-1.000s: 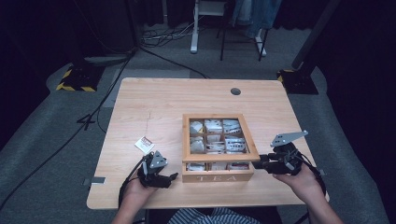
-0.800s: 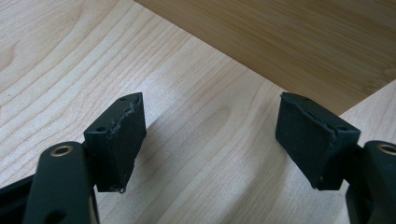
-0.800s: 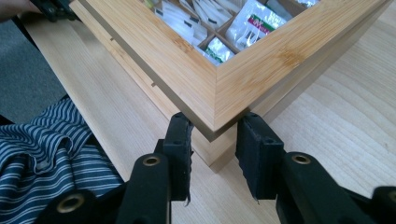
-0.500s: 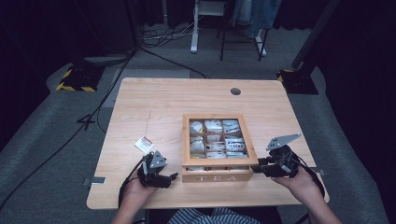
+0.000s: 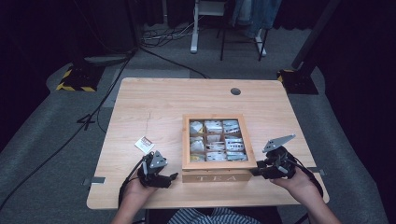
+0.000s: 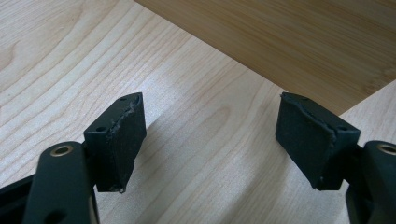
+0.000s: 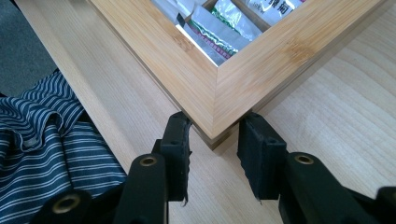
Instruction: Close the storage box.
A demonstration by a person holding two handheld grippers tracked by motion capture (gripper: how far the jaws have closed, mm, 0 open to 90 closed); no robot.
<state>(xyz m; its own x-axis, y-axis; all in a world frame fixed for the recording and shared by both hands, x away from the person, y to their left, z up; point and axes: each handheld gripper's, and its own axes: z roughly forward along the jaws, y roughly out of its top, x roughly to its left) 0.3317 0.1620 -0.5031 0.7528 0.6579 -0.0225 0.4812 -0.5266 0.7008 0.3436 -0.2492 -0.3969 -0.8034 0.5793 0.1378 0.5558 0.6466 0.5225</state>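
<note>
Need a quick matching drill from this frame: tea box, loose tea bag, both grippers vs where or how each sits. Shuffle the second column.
Things:
1. tea box
2. loose tea bag
3. left gripper
4. right gripper

States:
A. jaws straddling the box's near corner
B. lying on the table left of the box
C. jaws wide apart over bare table, nothing between them
D. lid closed, sachets showing through its window

Pairs: 1-D, 2-B, 3-C, 4-A

Matte black two-jaw left claw [image 5: 173, 176] and right claw [image 5: 255, 171]: brass rivets, frayed pads, grey triangular plates, black cables; striped navy-white shirt [image 7: 44, 140].
</note>
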